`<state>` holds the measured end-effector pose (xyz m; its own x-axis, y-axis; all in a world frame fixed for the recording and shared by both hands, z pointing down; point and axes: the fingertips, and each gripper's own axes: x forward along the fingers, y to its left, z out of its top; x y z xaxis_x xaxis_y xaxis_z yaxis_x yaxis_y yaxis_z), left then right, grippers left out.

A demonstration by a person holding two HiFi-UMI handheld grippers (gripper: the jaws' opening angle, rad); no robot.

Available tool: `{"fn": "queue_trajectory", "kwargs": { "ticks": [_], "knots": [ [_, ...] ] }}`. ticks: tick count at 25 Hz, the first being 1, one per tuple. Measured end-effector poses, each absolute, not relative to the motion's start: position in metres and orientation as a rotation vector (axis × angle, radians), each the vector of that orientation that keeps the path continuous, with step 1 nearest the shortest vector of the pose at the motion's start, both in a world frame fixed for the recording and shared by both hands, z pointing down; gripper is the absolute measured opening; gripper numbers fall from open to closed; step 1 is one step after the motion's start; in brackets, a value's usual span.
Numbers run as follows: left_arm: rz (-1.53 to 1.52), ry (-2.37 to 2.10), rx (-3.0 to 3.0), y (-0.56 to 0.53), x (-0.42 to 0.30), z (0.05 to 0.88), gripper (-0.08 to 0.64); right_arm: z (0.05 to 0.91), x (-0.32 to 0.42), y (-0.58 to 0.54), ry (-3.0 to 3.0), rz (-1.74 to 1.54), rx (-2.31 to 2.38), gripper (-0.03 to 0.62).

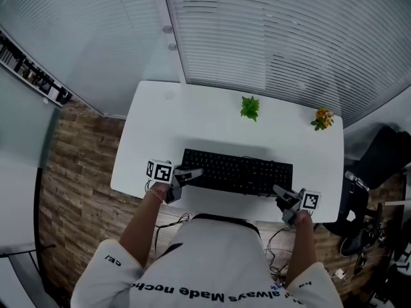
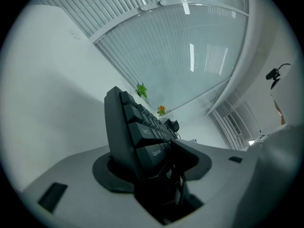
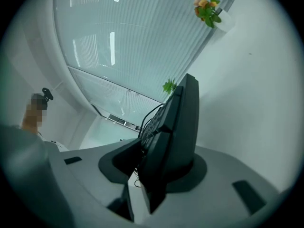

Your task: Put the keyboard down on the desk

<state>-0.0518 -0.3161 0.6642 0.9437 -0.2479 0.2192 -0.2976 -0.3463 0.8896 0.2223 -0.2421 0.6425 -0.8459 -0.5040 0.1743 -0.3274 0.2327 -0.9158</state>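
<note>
A black keyboard lies flat on the white desk, close to its near edge. My left gripper is at the keyboard's left end and my right gripper is at its right end. In the left gripper view the keyboard stands between the jaws of the left gripper and leans on one pad, with a dark gap on the key side. The right gripper view shows the keyboard against one pad of the right gripper, with a slim gap at the other.
A small green plant and a pot of orange flowers stand at the desk's far side. Window blinds run behind the desk. A dark chair and cables sit on the wooden floor to the right.
</note>
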Motion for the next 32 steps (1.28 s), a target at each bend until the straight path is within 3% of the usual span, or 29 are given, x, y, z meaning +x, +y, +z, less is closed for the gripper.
{"fn": "queue_trajectory", "kwargs": {
  "ticks": [11, 32],
  "knots": [
    [0.209, -0.517, 1.870, -0.323, -0.045, 0.718, 0.305, 0.719, 0.252, -0.245, 2.249, -1.930, -1.098, 0.220],
    [0.434, -0.701, 1.936, -0.328, -0.053, 0.732, 0.380, 0.746, 0.253, -0.242, 2.085, -2.159, -1.343, 0.323]
  ]
}}
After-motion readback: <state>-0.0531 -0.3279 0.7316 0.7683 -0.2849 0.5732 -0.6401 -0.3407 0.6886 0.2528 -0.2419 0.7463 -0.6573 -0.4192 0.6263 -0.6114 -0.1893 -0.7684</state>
